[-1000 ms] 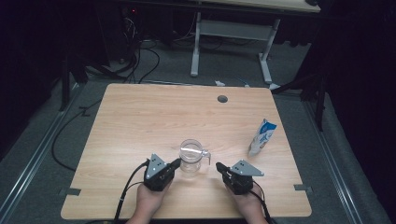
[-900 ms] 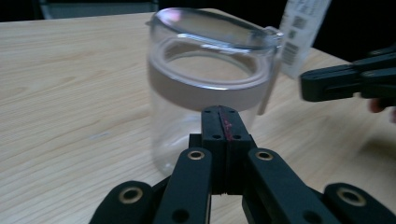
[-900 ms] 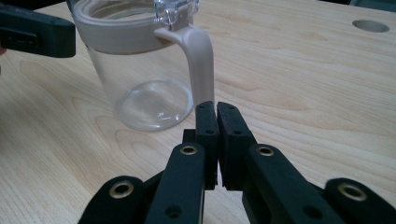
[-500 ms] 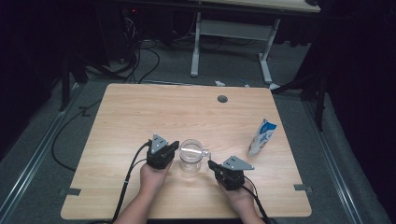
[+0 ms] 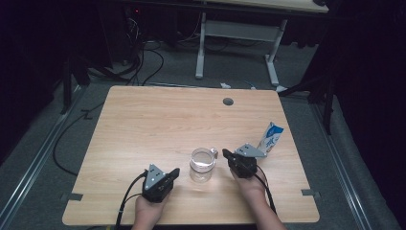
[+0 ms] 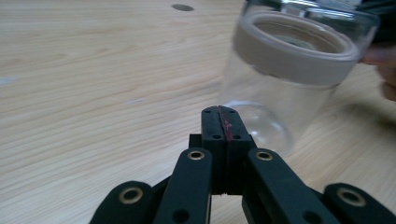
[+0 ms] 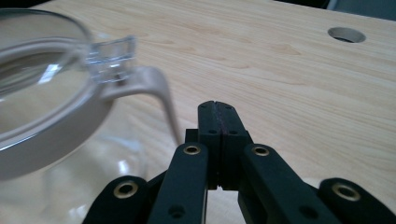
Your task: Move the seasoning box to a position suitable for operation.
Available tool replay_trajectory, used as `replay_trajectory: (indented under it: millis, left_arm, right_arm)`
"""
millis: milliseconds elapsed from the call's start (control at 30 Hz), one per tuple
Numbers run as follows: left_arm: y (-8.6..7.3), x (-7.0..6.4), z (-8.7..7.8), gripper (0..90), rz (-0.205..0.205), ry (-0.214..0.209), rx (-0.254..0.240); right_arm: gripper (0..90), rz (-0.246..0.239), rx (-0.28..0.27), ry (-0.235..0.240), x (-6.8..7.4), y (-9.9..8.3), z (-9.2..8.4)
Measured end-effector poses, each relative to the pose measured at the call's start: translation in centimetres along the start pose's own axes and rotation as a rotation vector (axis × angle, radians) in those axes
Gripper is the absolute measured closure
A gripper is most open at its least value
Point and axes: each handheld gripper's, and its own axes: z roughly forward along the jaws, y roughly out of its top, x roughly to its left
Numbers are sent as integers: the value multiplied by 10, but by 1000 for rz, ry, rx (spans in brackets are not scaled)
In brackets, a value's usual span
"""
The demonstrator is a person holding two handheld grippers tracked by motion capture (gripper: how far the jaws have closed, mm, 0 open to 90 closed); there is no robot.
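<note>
A clear glass jug with a grey rim band and a handle stands on the wooden table, near its front edge. My left gripper lies to the jug's left, shut and empty, pointing at the jug. In the left gripper view its jaws meet just short of the jug's base. My right gripper is at the jug's right, also shut on nothing. In the right gripper view its tips sit just right of the jug's handle, apart from it.
A blue and white carton stands upright by the table's right edge, just behind my right gripper. A round cable hole sits at the table's far side. Cables and another desk's legs are on the floor beyond.
My left gripper went forward beside the jug, then drew back toward the table's front edge. My right gripper moved away from the front edge, up beside the jug's handle. The jug stayed put.
</note>
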Motion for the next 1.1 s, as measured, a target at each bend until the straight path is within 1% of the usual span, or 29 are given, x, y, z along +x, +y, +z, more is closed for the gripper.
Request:
replay_trajectory:
  millis: [33,100,133,167,233,333,367,400,467,500,533,567,633,700,733,767,800,833,867,933,967,1000,1033,1067,1100]
  left_arm:
    - [1,3,-3,900,-2,10,-5]
    - [4,13,-11,900,-3,37,-17]
    - [4,15,-14,900,-5,45,-22]
    - [5,20,-18,900,-4,59,-24]
    - [4,25,-25,899,0,80,-31]
    - [1,30,-31,887,-9,87,-37]
    - [0,33,-32,884,-12,90,-35]
    - [-1,34,-32,882,-16,91,-34]
    - [-3,36,-31,881,-33,89,-32]
    - [-4,37,-31,881,-35,87,-29]
    - [-4,37,-30,881,-36,87,-28]
    - [-5,36,-30,882,-38,85,-24]
    - [-5,34,-28,884,-33,84,-13]
    - [-5,32,-26,886,-34,80,-3]
    - [-5,31,-24,887,-36,83,1]
    - [-4,28,-20,890,-30,85,11]
    - [-4,26,-16,892,-28,85,17]
    - [-3,24,-11,893,-26,83,25]
    - [-1,19,-2,894,-19,81,35]
    - [5,10,15,896,-3,82,31]
    - [7,8,21,896,8,87,26]
    - [11,5,28,896,27,100,19]
    - [15,3,35,896,28,96,14]
    - [18,2,39,896,31,99,11]
    - [22,0,44,896,34,99,5]
  right_arm:
    - [900,-19,-2,5,4,-2,-4]
    - [900,-41,1,23,13,-4,-11]
    - [900,-47,0,29,17,-4,-12]
    - [900,-58,8,17,21,-2,-9]
    - [900,-60,12,14,20,-1,-6]
    - [900,-55,37,-3,15,4,6]
    - [900,-51,37,0,14,6,9]
    - [900,-60,42,-6,13,11,14]
    - [900,-58,43,0,12,17,21]
    - [900,-67,48,15,15,28,34]
    - [900,-67,48,15,15,28,34]
    - [900,-72,51,25,16,32,39]
    - [900,-80,59,53,20,39,54]
    - [900,-73,64,48,21,41,61]
    - [900,-66,62,46,19,40,60]
    - [900,-59,58,42,18,39,58]
    - [900,-54,54,35,16,34,50]
    - [900,-61,55,30,15,30,46]
    - [899,-64,56,24,14,26,41]
    - [899,-73,53,11,13,12,26]
    - [899,-72,54,3,14,4,17]
    - [899,-74,53,-1,14,-1,11]
    - [899,-74,53,-5,14,-7,5]
    - [899,-65,53,-5,15,-13,-1]
    - [898,-66,52,-7,15,-16,-5]
